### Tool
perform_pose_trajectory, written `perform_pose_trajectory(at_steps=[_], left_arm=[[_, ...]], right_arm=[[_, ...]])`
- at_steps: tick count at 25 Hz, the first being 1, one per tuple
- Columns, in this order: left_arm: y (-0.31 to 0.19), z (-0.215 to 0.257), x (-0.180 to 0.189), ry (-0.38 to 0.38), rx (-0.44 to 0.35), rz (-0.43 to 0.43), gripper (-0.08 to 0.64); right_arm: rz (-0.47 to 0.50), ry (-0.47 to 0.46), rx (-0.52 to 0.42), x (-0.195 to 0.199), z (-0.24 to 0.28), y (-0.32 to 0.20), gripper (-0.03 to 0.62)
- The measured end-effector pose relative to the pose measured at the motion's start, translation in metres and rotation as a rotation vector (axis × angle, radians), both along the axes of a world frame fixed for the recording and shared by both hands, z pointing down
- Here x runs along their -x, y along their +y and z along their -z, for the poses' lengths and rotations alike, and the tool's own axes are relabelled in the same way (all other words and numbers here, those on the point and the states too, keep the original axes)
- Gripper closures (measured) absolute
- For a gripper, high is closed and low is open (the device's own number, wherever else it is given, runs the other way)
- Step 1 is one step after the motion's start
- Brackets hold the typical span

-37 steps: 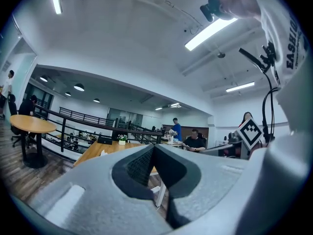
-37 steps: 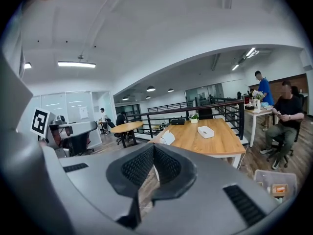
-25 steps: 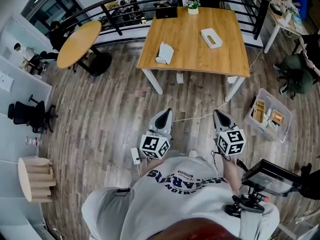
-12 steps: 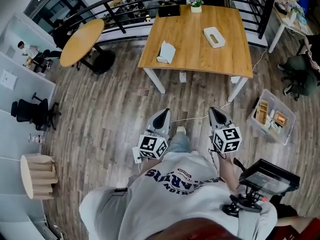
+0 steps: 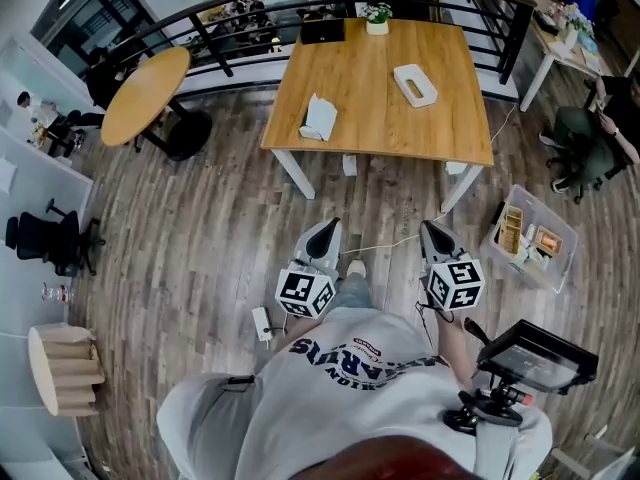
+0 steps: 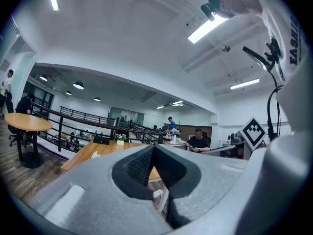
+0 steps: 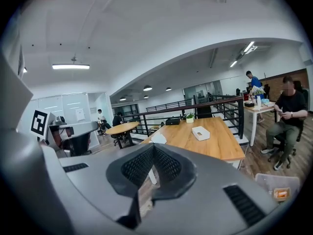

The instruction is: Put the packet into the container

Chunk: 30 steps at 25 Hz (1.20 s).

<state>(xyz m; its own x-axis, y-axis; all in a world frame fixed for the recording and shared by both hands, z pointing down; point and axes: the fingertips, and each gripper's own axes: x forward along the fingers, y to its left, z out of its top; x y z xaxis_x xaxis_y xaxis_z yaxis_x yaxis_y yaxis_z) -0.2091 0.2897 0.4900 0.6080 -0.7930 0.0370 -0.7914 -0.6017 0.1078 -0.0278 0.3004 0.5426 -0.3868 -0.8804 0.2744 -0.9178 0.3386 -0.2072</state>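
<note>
A person in a grey printed shirt [image 5: 350, 388] stood on the wood-plank floor [image 5: 200, 228] with a gripper in each hand, both held low and pointing toward the far bench. The left gripper [image 5: 326, 230] had its jaws pressed together with nothing between them; the right gripper [image 5: 432, 230] was likewise closed and empty. A white power strip [image 5: 262, 323] lay on the floor just left of the person, and a pale cable [image 5: 390, 240] ran across the boards between the two grippers. To the right, a clear plastic bin [image 5: 562, 266] holding small boxes sat on the floor near the bench's near right leg. The square wooden bench [image 5: 370, 118] stood well apart from both grippers. The packet [image 5: 320, 118], white, rested near the bench's near left edge, outside the container [image 5: 415, 84], a shallow white box lying further right and a little farther back. A small potted plant [image 5: 376, 14] and a black object [image 5: 323, 30] stood at the bench's far edge, before a dark railing [image 5: 205, 40]. A round table [image 5: 145, 93] stood at far left.
</note>
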Motion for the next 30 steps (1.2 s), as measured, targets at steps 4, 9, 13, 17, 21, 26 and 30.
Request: perform_pose_trajectory(at_steps=[4,9,13,17,21,26,30], left_arm=[[-0.018,-0.005,0.010,0.007,0.019,0.006,0.558],[-0.053,-0.008,0.024,0.006,0.021,0.016,0.558],[-0.084,-0.007,0.033,0.012,0.013,0.020,0.558],[-0.111,-0.006,0.039,0.030,0.014,0.019,0.558],[-0.142,-0.006,0.038,0.043,0.015,-0.009,0.558],[-0.177,-0.002,0.037,0.062,0.018,-0.043,0.558],[-0.202,-0.001,0.040,0.066,0.008,-0.070,0.558]], right_arm=[[0.010,0.002,0.023,0.009,-0.005,-0.017,0.584],[0.020,0.007,0.020,0.025,-0.002,-0.049,0.584],[0.001,0.011,0.025,0.027,-0.002,-0.076,0.584],[0.008,0.045,0.029,0.031,0.002,-0.103,0.584],[0.006,0.058,0.014,0.036,0.011,-0.134,0.584],[-0.002,0.064,0.025,0.044,0.014,-0.164,0.584],[-0.016,0.067,0.024,0.050,0.014,-0.187,0.584]])
